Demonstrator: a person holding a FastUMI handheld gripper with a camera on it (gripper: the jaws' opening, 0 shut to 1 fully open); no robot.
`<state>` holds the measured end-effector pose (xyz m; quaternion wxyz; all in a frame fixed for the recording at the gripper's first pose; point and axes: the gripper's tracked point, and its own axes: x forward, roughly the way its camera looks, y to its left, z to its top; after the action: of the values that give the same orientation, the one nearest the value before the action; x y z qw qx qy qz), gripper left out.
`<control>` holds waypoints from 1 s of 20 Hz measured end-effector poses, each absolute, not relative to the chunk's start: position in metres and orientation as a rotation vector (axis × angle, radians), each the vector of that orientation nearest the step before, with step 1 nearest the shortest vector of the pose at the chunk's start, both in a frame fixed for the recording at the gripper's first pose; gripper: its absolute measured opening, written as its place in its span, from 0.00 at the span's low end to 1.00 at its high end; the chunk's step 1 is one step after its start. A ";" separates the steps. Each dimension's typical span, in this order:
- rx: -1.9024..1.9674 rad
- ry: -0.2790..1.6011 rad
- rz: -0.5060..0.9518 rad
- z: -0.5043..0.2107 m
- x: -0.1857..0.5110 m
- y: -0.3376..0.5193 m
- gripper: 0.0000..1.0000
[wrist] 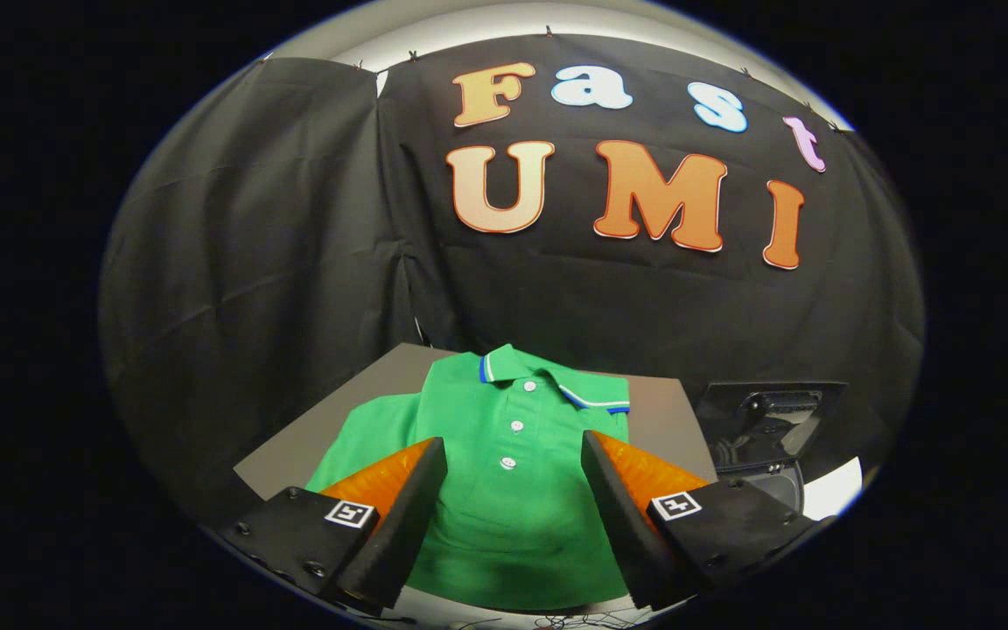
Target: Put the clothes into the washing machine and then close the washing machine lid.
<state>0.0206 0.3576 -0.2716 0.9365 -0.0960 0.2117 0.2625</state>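
Your gripper (513, 455) hovers with its two fingers spread wide apart and nothing held between them. The green polo shirt (513, 490) shows in the gap between them, lying flat underneath and running on ahead toward twelve o'clock. Neither finger touches the cloth as far as you can tell from here.

That shirt rests face up on a grey table (657, 416), collar (504, 363) at the far end at twelve o'clock, button placket running straight down the middle between your fingers. Beyond the table's edge at about three o'clock sits the washing machine (762, 429), a dark body with its lid raised, apparently open and waiting. Behind everything hangs the booth's black cloth wall (276, 262).

The step in hand looks like the first pick: the shirt is not yet grasped. To do it well, lower the fingers onto the chest area, where the fabric lies in a broad single sheet, and pinch up a fold thick enough that both fingers bite. Avoid the collar; it is stiff and far off. Gather toward the middle so the sleeves trail evenly and don't snag the table edge on the way to three o'clock. Lift high before you swing, since a limp shirt hangs long and could catch the machine's rim.

Count: one shirt, three white buttons on its placket, one table, one washing machine.
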 end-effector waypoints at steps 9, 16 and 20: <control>-0.200 0.506 0.533 -0.301 0.020 0.361 0.98; -0.126 0.522 0.556 -0.303 0.016 0.363 0.85; -0.138 0.522 0.572 -0.301 0.006 0.358 0.63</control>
<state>0.0061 0.3581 -0.3008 0.9236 -0.0674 0.2543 0.2788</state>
